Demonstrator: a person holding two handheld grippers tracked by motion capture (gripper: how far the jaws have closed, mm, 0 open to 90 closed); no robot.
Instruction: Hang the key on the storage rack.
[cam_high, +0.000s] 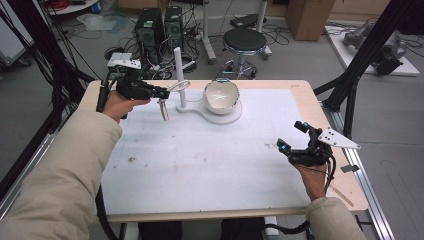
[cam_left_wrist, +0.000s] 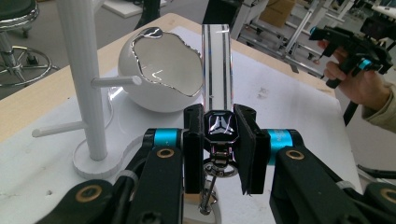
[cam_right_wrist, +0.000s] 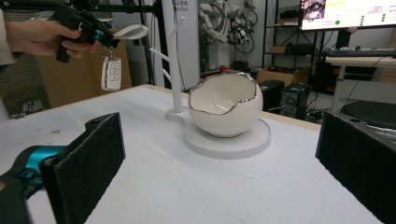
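A car key fob (cam_high: 163, 109) hangs from a pale looped strap (cam_high: 179, 86) held at its chrome clasp (cam_left_wrist: 219, 128). My left gripper (cam_high: 161, 92) is shut on that clasp, raised above the back left of the table, just left of a white peg stand (cam_high: 178, 75). The strap's loop (cam_left_wrist: 217, 65) points toward the stand's pegs (cam_left_wrist: 116, 81). A white egg-shaped bowl (cam_high: 221, 95) with a silver rim sits on the stand's round base (cam_high: 235, 116). My right gripper (cam_high: 292, 136) hovers open and empty at the table's right side, facing the bowl (cam_right_wrist: 229, 105).
The white mat (cam_high: 210, 160) covers most of the wooden table (cam_high: 300, 87). Beyond the far edge stand a black stool (cam_high: 244, 42) and computer towers (cam_high: 150, 30). A black frame post (cam_high: 360, 55) rises at the right.
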